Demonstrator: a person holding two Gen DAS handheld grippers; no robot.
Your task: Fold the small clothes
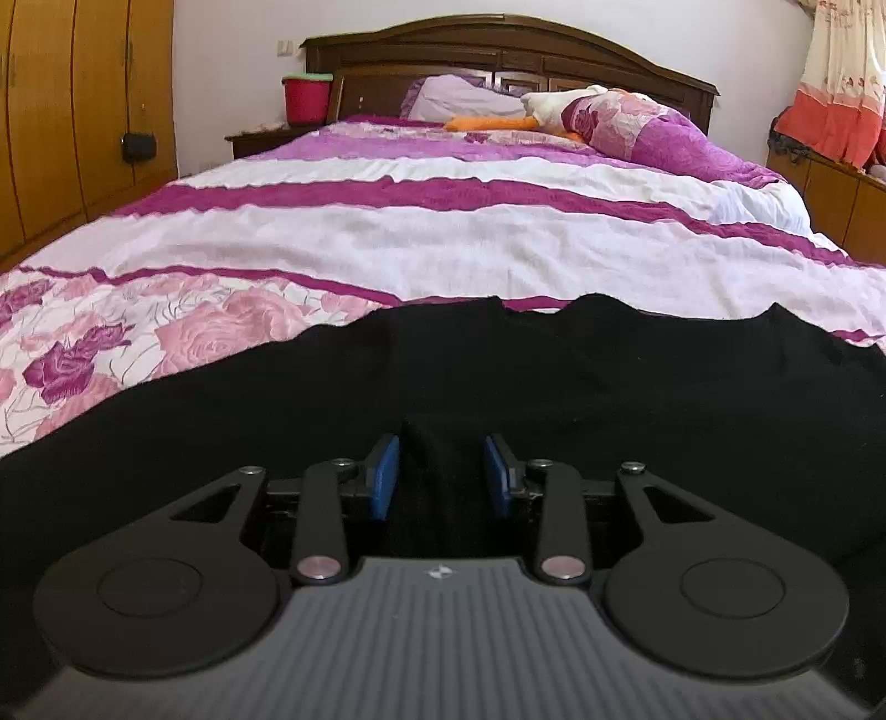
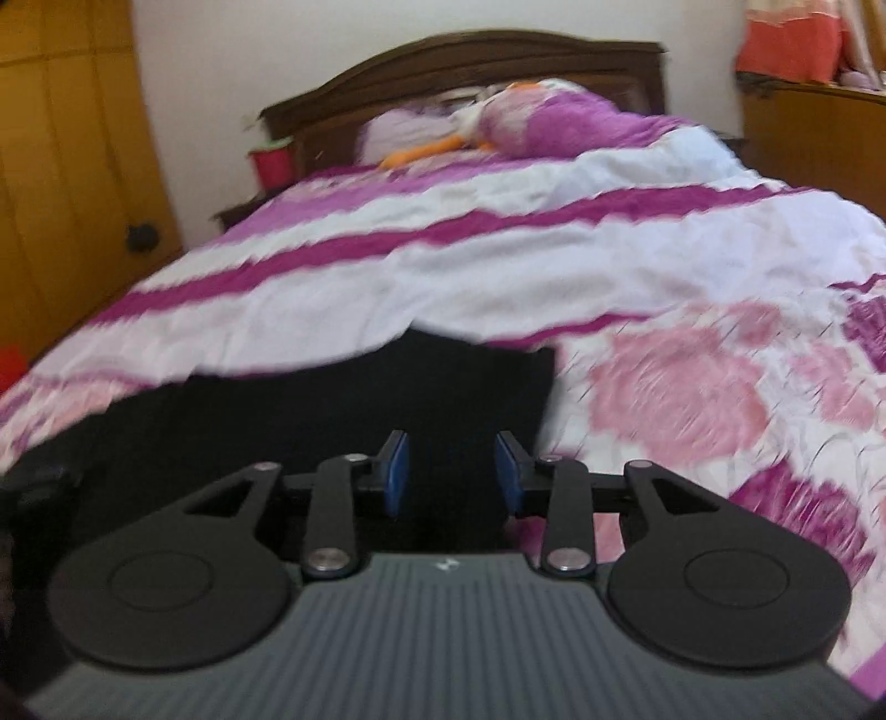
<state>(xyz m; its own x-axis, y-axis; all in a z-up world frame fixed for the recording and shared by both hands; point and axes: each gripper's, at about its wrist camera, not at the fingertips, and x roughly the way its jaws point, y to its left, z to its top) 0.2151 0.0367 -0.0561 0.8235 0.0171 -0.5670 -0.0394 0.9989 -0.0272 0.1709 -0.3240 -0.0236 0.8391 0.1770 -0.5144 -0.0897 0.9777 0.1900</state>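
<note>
A black garment [image 1: 554, 376] lies spread on the near end of the bed. My left gripper [image 1: 441, 471] sits low on it with its blue pads [image 1: 387, 471] apart. A raised ridge of the black cloth stands between them, and the pads do not press on it. In the blurred right wrist view the same black garment [image 2: 332, 410] ends in a straight right edge. My right gripper [image 2: 453, 471] hovers over that edge region, its blue pads [image 2: 400, 471] apart with nothing gripped between them.
The bedspread [image 1: 443, 232] is white with magenta stripes and pink roses. Pillows and a plush toy [image 1: 554, 108] lie by the dark wooden headboard [image 1: 498, 50]. A red bucket [image 1: 305, 99] stands on the nightstand, and wooden wardrobes [image 1: 72, 111] line the left wall.
</note>
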